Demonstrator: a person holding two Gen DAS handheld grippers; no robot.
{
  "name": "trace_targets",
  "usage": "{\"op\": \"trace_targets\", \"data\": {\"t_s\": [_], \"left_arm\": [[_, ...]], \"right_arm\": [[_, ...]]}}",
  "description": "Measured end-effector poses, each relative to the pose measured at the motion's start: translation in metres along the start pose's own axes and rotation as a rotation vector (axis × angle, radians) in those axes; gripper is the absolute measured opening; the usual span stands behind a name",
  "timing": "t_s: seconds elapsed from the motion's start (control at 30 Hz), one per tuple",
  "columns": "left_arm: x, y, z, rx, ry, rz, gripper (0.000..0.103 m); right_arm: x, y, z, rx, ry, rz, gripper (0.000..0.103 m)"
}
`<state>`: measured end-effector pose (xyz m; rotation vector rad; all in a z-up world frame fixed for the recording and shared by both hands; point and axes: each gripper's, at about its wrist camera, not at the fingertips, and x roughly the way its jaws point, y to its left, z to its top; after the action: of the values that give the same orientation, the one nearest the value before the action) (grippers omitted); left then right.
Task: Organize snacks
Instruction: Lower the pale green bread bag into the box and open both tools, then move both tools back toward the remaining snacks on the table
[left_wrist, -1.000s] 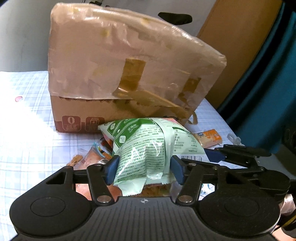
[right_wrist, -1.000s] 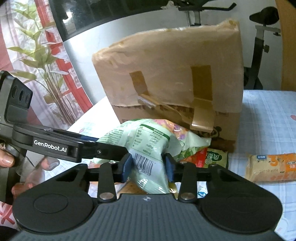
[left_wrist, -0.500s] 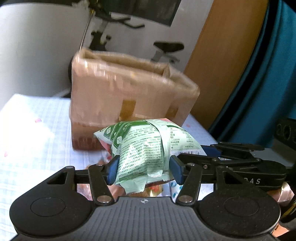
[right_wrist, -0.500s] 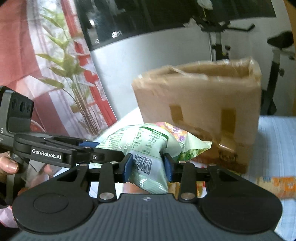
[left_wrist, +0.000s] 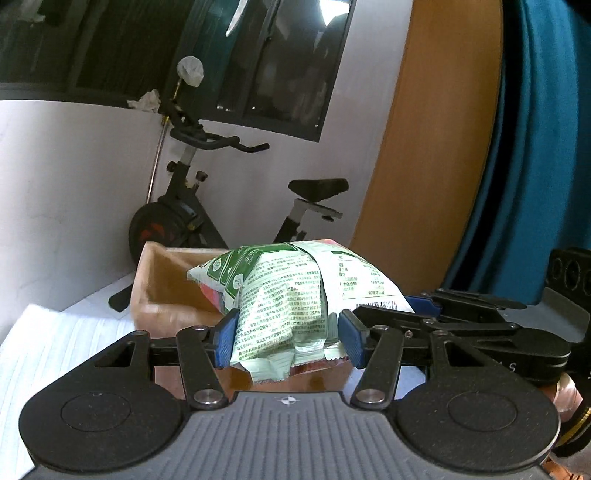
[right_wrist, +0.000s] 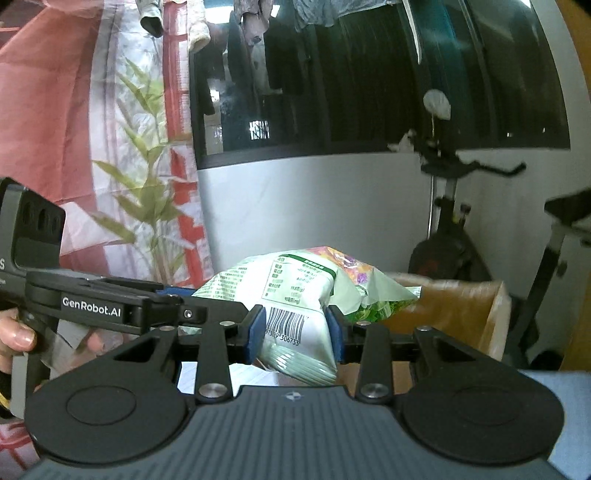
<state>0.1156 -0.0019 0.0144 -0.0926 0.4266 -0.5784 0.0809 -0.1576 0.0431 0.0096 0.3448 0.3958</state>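
Aloft | both hand-held grippers (left_wrist: 286, 334) (right_wrist: 295, 332) level, clamping snack bag (left_wrist: 291, 291)

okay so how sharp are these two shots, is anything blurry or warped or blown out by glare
Left wrist view: the green snack bag and the left gripper are sharp, the cardboard box is motion-smeared, the tablecloth is washed out white, and fisheye bends the wooden panel. Right wrist view: the bag's barcode reads crisply between the right gripper jaws, the box is blurred, and the window frame curves.
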Motion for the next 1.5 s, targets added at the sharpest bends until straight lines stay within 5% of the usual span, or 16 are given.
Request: {"op": "trace_targets", "data": {"t_s": [0.3, 0.53, 1.17, 1.5], "left_arm": [[0.088, 0.034, 0.036, -0.074, 0.091, 0.005, 0.060], [0.120, 0.048, 0.033, -0.099, 0.114, 0.111, 0.061], [0.037, 0.049, 0.001, 0.014, 0.037, 0.248, 0.067], [0.004, 0.057, -0.053, -0.099, 0.068, 0.314, 0.070]], "right_arm": [[0.066, -0.067, 0.013, 0.047, 0.026, -0.048, 0.038], [0.100, -0.098, -0.001, 0.144, 0.087, -0.087, 0.042], [0.023, -0.075, -0.040, 0.063, 0.001, -0.119, 0.042], [-0.019, -0.071, -0.084, 0.118, 0.022, -0.138, 0.043]]}}
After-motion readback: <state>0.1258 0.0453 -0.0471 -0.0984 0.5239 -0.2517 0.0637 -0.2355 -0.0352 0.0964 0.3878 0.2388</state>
